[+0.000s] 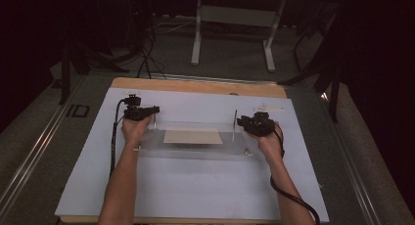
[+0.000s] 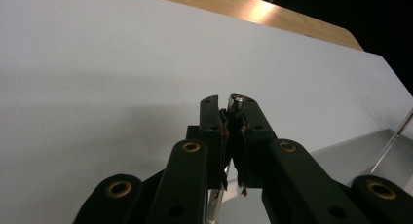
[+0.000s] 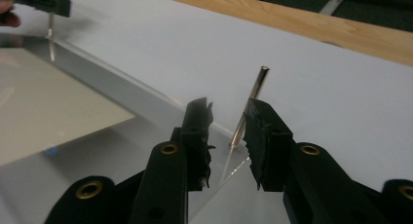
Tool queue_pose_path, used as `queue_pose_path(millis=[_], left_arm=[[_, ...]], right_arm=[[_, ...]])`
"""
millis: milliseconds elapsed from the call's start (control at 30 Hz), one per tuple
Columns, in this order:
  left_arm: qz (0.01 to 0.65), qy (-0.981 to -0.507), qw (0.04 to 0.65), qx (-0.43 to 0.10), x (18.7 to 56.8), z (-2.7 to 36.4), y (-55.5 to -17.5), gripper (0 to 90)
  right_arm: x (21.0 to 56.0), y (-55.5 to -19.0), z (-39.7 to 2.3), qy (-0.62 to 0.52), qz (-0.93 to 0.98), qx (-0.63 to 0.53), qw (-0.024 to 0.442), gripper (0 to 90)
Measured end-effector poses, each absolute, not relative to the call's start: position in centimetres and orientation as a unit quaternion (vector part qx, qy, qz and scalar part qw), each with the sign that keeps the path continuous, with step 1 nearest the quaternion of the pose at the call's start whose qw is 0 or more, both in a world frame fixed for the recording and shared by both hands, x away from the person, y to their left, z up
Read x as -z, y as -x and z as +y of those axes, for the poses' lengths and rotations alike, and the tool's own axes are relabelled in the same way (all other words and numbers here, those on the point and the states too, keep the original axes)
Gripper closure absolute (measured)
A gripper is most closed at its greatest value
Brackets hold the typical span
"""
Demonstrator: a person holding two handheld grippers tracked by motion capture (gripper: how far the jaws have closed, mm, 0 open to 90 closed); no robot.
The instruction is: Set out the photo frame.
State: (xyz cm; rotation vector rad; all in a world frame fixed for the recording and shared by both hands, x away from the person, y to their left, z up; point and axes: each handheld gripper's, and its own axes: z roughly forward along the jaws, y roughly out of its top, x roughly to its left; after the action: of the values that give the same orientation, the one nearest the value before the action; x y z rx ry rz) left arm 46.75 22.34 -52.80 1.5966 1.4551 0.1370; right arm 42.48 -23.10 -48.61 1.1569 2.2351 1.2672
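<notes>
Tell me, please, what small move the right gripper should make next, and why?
Probably draw the right gripper back from the right metal pin: its fingers stand apart, the pin upright between them and unpressed, in the clear plate. The left gripper is shut on the left pin.

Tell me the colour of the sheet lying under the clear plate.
Beige sheet; the high view shows it best.

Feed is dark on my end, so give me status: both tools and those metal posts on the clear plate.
Left tool shut on left post. Right tool open, right post between its jaws, unpinched. Clear plate flat; nothing blocking.
</notes>
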Motion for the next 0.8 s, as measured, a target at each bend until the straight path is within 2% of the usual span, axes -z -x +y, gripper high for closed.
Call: queue_pose_path(millis=[433,533,800], left_arm=[[0.598,-0.650,0.466,-0.050,52.8,22.4,-46.9,83.3],[0.598,-0.650,0.467,-0.048,52.8,22.4,-46.9,83.2],[0.603,-0.645,0.468,-0.040,52.8,22.4,-47.1,83.0]], right_arm=[[49.1,-38.8,-24.5,-0.366,0.787,-0.461,0.184,67.2],[49.2,-38.3,-25.0,-0.361,0.787,-0.467,0.178,71.7],[49.7,-37.5,-26.2,-0.354,0.794,-0.458,0.184,66.2]])
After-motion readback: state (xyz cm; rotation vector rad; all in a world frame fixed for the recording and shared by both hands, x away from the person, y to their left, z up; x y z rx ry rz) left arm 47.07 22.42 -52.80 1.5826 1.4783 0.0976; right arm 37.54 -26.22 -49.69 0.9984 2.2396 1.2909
